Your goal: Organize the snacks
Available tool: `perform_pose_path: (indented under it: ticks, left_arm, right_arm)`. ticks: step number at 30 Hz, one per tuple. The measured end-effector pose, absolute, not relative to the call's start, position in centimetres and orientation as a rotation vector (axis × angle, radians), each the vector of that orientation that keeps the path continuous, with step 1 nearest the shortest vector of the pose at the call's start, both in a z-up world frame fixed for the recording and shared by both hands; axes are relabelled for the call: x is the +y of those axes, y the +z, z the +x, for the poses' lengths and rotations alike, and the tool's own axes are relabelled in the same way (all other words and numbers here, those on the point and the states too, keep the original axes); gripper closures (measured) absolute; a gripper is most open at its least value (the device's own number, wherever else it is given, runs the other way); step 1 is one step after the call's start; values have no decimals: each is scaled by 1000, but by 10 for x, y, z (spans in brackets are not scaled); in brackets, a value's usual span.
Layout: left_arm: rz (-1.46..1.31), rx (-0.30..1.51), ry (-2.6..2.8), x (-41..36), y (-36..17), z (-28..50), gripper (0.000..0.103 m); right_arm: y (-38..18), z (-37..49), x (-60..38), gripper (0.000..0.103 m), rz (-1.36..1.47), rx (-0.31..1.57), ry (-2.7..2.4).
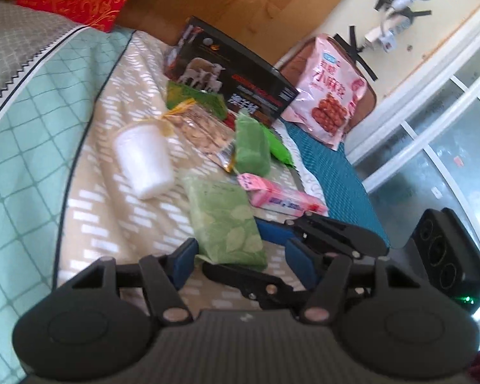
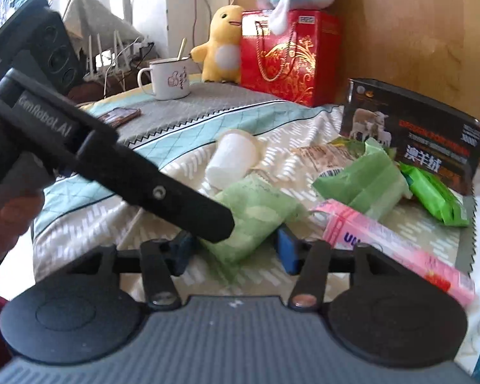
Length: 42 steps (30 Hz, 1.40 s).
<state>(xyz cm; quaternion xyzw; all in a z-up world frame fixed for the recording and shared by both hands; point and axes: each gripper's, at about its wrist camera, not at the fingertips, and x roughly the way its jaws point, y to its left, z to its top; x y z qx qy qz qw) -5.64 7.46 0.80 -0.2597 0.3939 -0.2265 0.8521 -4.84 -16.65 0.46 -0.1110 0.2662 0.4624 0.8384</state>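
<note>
While both grippers close in on the same pale green leaf-printed soft packet [image 1: 225,220] lying on the beige patterned bed cover [image 1: 118,211], neither plainly grips it. The left gripper [image 1: 240,260] has its blue pads either side of the packet's near end, jaws about half open; whether the pads press on it I cannot tell. The right gripper [image 2: 235,251] straddles the packet's other end, jaws likewise about half open, and contact there is unclear too; the left gripper's black finger crosses in front in the right wrist view. Just beside the packet lies a long pink box [image 1: 280,196], and beyond it a darker green wrapped packet [image 1: 251,144], a bright green pouch [image 1: 280,148], a clear bag of pale nuts [image 1: 201,128] and a white plastic cup [image 1: 144,160] on its side. Farther back, a black box printed with sheep [image 1: 233,73] stands tilted and a pink snack bag [image 1: 328,92] leans near the wall.
</note>
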Motion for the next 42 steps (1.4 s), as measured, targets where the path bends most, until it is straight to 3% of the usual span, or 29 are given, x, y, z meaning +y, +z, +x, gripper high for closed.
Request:
perform_pose_path:
  ticks: [9, 22, 29, 32, 33, 42]
  left_arm:
    - [-482, 751, -524, 64, 43, -47, 42]
    - [-380, 607, -522, 44, 104, 80, 41]
    - [-379, 635, -456, 40, 96, 167, 41]
    - [-391, 677, -393, 45, 82, 189, 41]
    - [-396, 692, -376, 49, 79, 191, 41]
    - [-507, 650, -368, 121, 71, 90, 34]
  right_arm:
    - [25, -53, -183, 58, -135, 489, 947]
    - [69, 45, -183, 60, -97, 293, 792]
    - [73, 126, -171, 60, -115, 308, 721]
    - [66, 155, -163, 55, -106, 375, 712]
    - [63, 159, -160, 50, -115, 396, 701]
    - [69, 95, -186, 48, -34, 424, 830]
